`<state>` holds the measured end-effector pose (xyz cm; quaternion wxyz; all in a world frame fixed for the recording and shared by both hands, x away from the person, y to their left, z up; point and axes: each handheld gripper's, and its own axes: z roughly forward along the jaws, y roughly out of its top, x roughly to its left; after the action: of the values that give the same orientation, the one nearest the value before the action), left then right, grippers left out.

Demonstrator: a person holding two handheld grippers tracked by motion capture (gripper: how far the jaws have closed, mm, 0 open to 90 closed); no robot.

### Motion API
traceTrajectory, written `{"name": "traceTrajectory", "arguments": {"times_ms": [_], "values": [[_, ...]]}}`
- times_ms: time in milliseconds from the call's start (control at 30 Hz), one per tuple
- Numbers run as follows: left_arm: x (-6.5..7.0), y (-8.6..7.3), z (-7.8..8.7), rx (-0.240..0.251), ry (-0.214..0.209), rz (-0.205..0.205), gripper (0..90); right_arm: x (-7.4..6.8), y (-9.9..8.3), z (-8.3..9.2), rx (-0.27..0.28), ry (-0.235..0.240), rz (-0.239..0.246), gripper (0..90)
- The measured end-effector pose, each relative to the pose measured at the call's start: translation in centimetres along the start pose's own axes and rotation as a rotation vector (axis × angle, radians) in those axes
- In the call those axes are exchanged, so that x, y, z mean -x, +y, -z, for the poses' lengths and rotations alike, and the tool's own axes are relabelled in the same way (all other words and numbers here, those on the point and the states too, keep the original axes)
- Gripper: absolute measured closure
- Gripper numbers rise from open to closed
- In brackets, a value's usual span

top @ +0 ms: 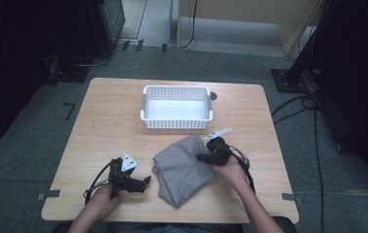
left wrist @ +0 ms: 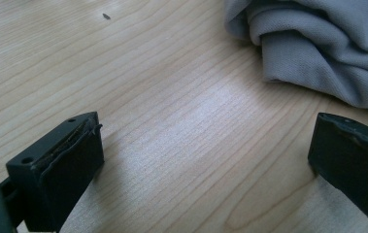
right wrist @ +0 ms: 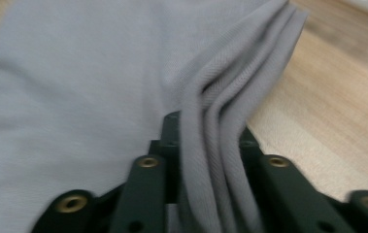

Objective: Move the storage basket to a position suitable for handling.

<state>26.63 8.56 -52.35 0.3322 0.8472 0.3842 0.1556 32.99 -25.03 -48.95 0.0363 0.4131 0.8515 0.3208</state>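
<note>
A folded grey cloth [top: 184,167] lies on the wooden table [top: 108,116] in front of a white plastic basket [top: 176,108]. My right gripper [top: 202,157] is at the cloth's right edge, shut on its layered folds [right wrist: 220,145], which run up between the jaws. My left gripper [top: 145,182] rests low on the table just left of the cloth, open, with bare wood between its jaws [left wrist: 206,160]. The cloth's rolled edge [left wrist: 317,53] lies beyond the left gripper's far jaw.
The basket is empty and stands at the middle back of the table. Black cables [top: 242,162] trail from both grippers. Dark equipment stands and floor cables [top: 298,104] surround the table.
</note>
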Motion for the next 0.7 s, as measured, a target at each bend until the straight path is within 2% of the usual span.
{"name": "traceTrajectory", "arguments": {"times_ms": [133,167,333,700], "values": [[0.0,0.0,0.0,0.0,0.0,0.0,0.0,-0.4,0.9,0.3,-0.038,0.002,-0.014,76.6],[0.0,0.0,0.0,0.0,0.0,-0.001,0.0,-0.3,1.2,0.4,-0.05,0.012,-0.036,76.8],[0.0,0.0,0.0,0.0,0.0,0.0,0.0,0.0,1.8,1.2,-0.028,0.055,-0.084,76.9],[0.0,0.0,0.0,0.0,0.0,-0.001,0.0,-0.3,3.4,2.7,-0.022,0.052,-0.096,76.9]]}}
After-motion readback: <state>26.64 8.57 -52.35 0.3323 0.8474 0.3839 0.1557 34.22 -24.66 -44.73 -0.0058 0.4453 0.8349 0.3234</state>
